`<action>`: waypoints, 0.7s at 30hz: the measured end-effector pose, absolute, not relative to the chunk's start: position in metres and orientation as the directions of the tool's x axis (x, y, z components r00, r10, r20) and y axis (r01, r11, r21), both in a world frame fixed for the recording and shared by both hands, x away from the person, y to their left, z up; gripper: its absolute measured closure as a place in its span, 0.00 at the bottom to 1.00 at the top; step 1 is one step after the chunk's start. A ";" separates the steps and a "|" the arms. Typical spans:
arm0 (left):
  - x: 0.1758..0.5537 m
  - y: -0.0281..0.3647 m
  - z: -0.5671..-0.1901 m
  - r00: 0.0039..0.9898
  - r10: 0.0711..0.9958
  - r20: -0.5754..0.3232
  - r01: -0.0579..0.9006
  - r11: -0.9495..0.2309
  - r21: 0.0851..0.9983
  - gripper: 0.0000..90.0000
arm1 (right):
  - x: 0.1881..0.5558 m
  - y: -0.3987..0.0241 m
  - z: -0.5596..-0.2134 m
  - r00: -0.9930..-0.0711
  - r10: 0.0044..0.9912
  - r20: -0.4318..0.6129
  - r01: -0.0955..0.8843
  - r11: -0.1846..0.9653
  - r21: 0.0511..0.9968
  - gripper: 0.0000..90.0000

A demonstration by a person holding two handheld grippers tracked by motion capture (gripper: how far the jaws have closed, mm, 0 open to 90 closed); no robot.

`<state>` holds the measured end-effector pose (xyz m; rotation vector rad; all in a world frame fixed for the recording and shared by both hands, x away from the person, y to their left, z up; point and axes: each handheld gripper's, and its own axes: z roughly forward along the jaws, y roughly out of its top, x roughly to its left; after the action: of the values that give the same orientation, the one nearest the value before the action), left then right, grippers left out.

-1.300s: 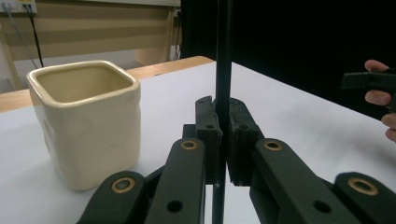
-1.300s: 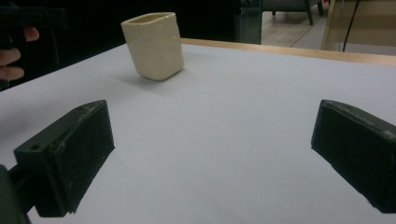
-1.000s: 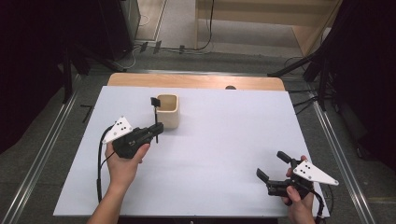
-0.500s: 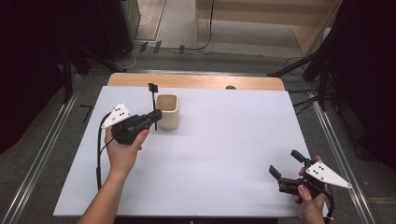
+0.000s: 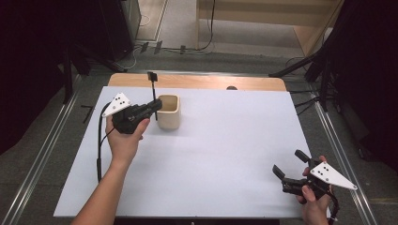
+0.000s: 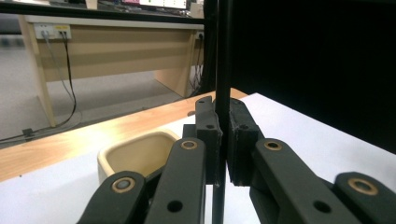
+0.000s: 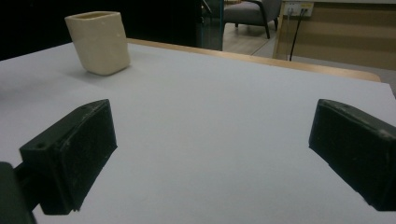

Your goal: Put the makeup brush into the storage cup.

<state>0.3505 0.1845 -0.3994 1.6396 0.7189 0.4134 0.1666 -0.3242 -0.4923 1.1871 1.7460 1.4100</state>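
Jaws of the left gripper [image 5: 156, 105] are clamped on a thin black rod [image 5: 153, 93], held upright just beside the beige cup [image 5: 168, 111]; the right gripper [image 5: 290, 168] is held wide open, well apart.

L gripper [image 5: 155, 106] clamped; R gripper [image 5: 287, 166] agape.

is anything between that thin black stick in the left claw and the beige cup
Nothing visible. The left claw is shut on the thin black stick, held upright just beside the beige cup, on its left in the high view. The white table around the cup is bare.
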 end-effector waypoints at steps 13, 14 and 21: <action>0.368 0.181 -0.395 0.729 0.673 -0.130 0.210 -0.038 0.977 0.96 | 0.167 -0.323 -0.493 -0.434 0.898 0.079 0.273 0.047 0.961 0.03; 0.370 0.181 -0.394 0.729 0.673 -0.129 0.207 -0.037 0.978 0.96 | 0.167 -0.323 -0.493 -0.434 0.897 0.079 0.273 0.047 0.961 0.03; 0.380 0.176 -0.394 0.716 0.685 -0.133 0.203 -0.023 0.979 0.96 | 0.167 -0.319 -0.494 -0.447 0.891 0.079 0.280 0.056 0.958 0.04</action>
<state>0.3795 0.1763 -0.3943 1.5823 0.7422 0.4471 0.1668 -0.3194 -0.4940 1.1725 1.7794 1.4105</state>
